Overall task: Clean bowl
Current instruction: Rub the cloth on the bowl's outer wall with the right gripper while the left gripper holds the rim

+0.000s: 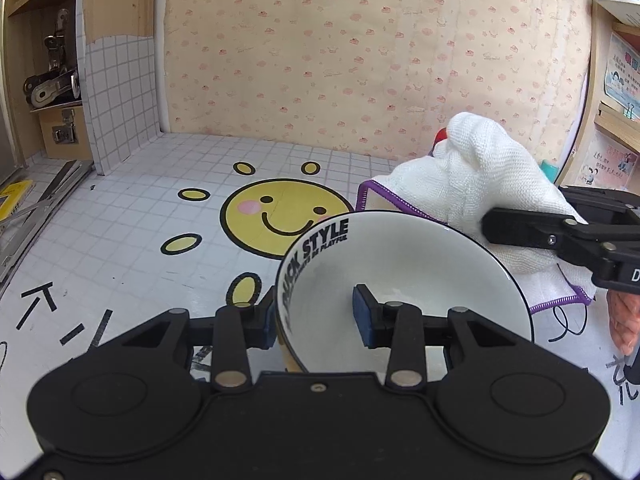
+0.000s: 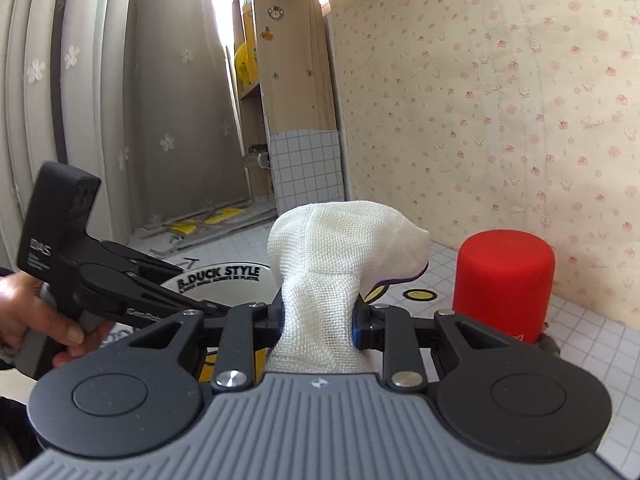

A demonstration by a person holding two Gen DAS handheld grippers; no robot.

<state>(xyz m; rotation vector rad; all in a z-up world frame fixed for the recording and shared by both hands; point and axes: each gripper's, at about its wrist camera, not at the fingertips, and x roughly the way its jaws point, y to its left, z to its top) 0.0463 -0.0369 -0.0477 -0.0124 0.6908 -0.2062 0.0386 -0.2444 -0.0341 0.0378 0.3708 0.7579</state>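
wall: cream wallpaper with pink print | bench: white grid tile, sun-face decal | left: wooden shelf, flowered curtain

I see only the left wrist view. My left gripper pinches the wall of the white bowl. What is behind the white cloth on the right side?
Observer: A red cylinder-shaped container stands on the tiled table, right of the white gauze cloth with purple edging.
Operator: Is the cloth held firmly?
Observer: Yes. The right gripper is shut on the cloth, which bunches upward between its fingers.
Operator: Who holds my left gripper?
Observer: A person's hand grips its handle, left of the white bowl with black lettering.
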